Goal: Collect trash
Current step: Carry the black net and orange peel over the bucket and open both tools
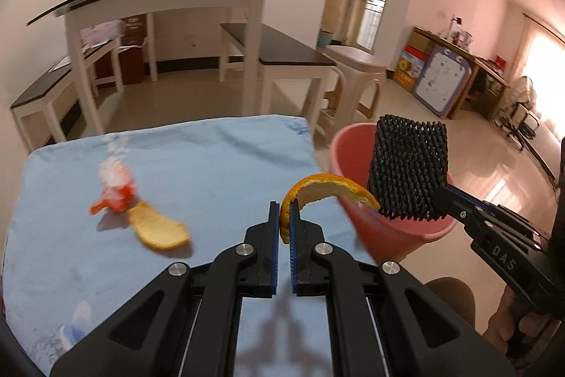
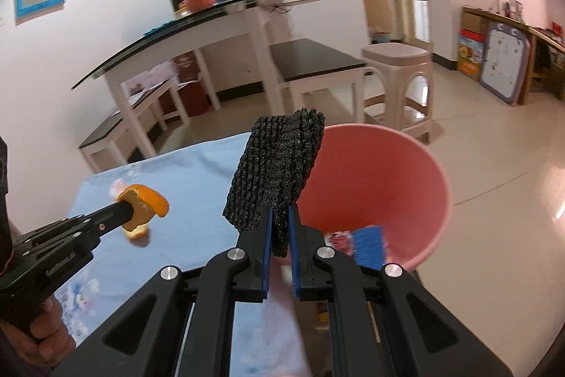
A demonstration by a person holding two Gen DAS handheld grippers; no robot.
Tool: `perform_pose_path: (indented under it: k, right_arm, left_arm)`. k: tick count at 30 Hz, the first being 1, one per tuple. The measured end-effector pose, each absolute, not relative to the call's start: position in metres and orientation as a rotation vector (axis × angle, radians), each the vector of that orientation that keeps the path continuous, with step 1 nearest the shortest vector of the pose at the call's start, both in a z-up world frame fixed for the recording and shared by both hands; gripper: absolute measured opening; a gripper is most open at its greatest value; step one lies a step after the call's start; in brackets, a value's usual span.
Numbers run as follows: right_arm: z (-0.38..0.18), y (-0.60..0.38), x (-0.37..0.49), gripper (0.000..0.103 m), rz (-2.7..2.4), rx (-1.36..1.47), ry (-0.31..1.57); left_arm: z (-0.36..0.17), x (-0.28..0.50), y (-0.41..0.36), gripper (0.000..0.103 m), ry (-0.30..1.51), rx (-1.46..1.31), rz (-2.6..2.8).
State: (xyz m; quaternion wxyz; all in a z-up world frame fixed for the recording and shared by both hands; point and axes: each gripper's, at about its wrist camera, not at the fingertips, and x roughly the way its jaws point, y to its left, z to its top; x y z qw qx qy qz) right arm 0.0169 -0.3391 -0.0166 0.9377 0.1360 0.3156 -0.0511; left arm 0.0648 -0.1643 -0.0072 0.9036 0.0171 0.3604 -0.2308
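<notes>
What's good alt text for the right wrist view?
The right gripper pinches a black foam net sleeve over the rim of a pink bin that holds some trash. At left, the left gripper holds an orange peel above the blue tablecloth.

A curved orange peel strip (image 1: 326, 189) and a black foam net sleeve (image 1: 408, 166) hang pinched near the pink bin (image 1: 395, 232) at the right, while another peel (image 1: 159, 228) and an orange-white wrapper (image 1: 114, 188) lie left on the blue cloth.

both grippers' fingers (image 1: 296, 221) (image 2: 265, 228) clamped
</notes>
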Motion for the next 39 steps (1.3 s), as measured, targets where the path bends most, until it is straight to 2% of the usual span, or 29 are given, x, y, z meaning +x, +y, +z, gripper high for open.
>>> perform_pose_path:
  k: [18,37,39]
  right_arm:
    - [-0.038,-0.402,0.018,0.009,-0.257,0.296,0.686]
    - [-0.052,-0.404,0.037,0.011,-0.292,0.305,0.732]
    - [-0.053,-0.404,0.037,0.012,-0.291,0.31,0.732]
  left_arm:
    - [-0.028,0.087,-0.261,0.005,0.791,0.102,-0.634]
    - [-0.059,0.107,-0.288,0.005,0.885,0.123,-0.652]
    - [-0.058,0.109,-0.287,0.01,0.894,0.118,-0.656]
